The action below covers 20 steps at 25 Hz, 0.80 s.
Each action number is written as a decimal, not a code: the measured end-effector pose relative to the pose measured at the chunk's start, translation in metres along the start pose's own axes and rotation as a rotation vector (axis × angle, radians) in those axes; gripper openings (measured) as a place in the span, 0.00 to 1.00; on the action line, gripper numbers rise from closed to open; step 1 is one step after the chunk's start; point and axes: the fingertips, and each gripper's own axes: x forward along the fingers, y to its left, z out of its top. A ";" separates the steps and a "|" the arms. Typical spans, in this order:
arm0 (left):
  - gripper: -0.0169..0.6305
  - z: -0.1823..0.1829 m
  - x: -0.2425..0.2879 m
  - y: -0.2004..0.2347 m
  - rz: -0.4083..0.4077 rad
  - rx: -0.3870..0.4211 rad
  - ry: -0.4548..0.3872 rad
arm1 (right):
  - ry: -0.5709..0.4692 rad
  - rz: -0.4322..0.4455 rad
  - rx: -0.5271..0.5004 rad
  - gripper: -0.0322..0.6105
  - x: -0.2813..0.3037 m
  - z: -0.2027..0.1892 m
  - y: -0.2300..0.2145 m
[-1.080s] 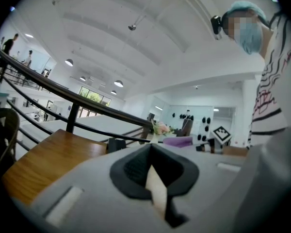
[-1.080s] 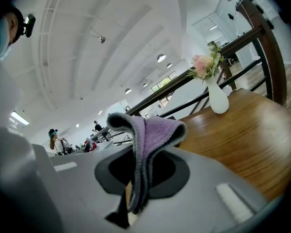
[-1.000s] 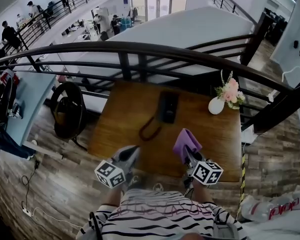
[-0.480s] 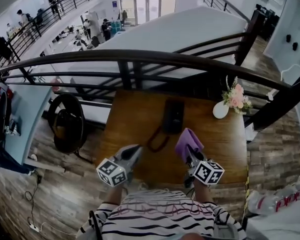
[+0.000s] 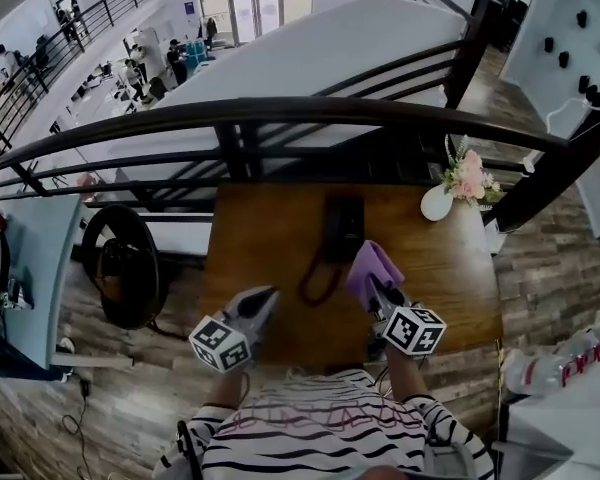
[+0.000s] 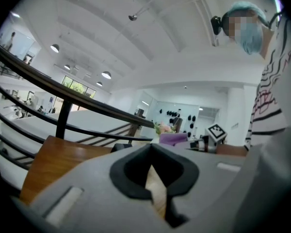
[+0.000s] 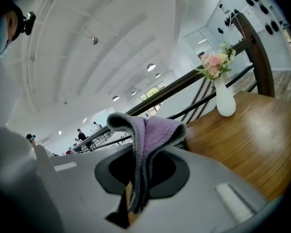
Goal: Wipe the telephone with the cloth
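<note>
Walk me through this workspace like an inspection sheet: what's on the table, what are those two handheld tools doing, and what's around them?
Surface: brown wooden table.
Job's things: black desk telephone lying at the table's far middle; purple fleecy cloth held just short of it, contact cannot be told.
Clutter: white vase of pink flowers at the far right corner.
Grippers: left gripper has its jaws together, with nothing between them; right gripper has its jaws shut on the cloth.
Cables: the telephone's dark coiled cord loops across the table toward the person.
Surroundings: dark curved railing behind the table; people on a lower level; wood-plank floor.
</note>
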 end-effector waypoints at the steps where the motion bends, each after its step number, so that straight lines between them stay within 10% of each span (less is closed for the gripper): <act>1: 0.03 -0.002 0.004 -0.001 -0.005 -0.006 0.002 | 0.003 0.000 -0.004 0.11 0.004 0.002 -0.003; 20: 0.03 -0.010 0.065 0.034 0.177 -0.081 -0.035 | 0.244 0.138 -0.052 0.11 0.182 0.024 -0.062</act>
